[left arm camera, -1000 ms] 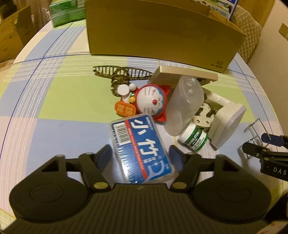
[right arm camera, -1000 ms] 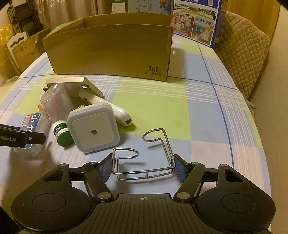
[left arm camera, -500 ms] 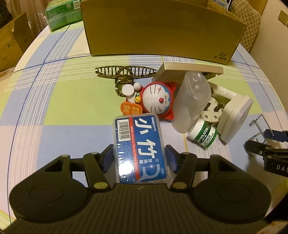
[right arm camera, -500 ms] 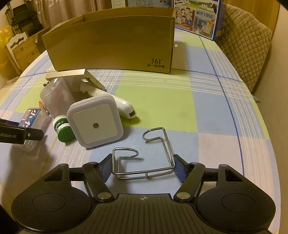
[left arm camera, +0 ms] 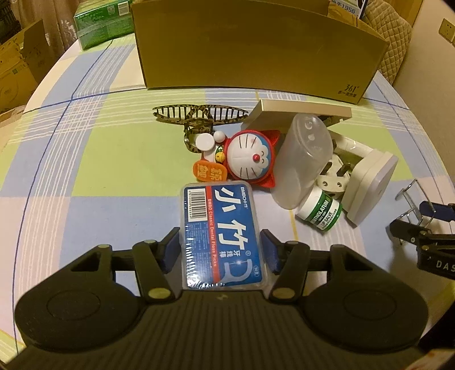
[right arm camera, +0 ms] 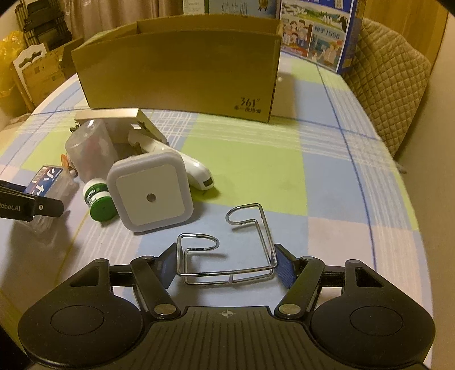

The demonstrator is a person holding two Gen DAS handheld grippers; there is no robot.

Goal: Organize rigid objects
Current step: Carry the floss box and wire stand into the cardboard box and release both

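Observation:
My left gripper [left arm camera: 221, 252] is shut on a blue dental floss pick box [left arm camera: 220, 230], pads pressed on both its long sides. My right gripper [right arm camera: 226, 263] is shut on a bent wire hook rack [right arm camera: 230, 250] and holds it just above the table. A pile lies between them: a Doraemon toy [left arm camera: 250, 158], a clear plastic cup [left arm camera: 303, 159] on its side, a green lip salve jar [left arm camera: 320, 210], a square white night light [right arm camera: 150, 190], a white plug [left arm camera: 332, 182] and a striped hair clip [left arm camera: 199, 115].
A large open cardboard box [right arm camera: 182, 62] stands at the back of the checked tablecloth [right arm camera: 284, 170]. A flat beige box lid [left arm camera: 301, 112] leans behind the pile. A green carton [left arm camera: 102, 21] sits far left, a quilted chair [right arm camera: 389, 85] on the right.
My left gripper has closed on the floss box and straightened it. My right gripper, holding the wire rack, has lifted slightly and drawn nearer the cardboard box.

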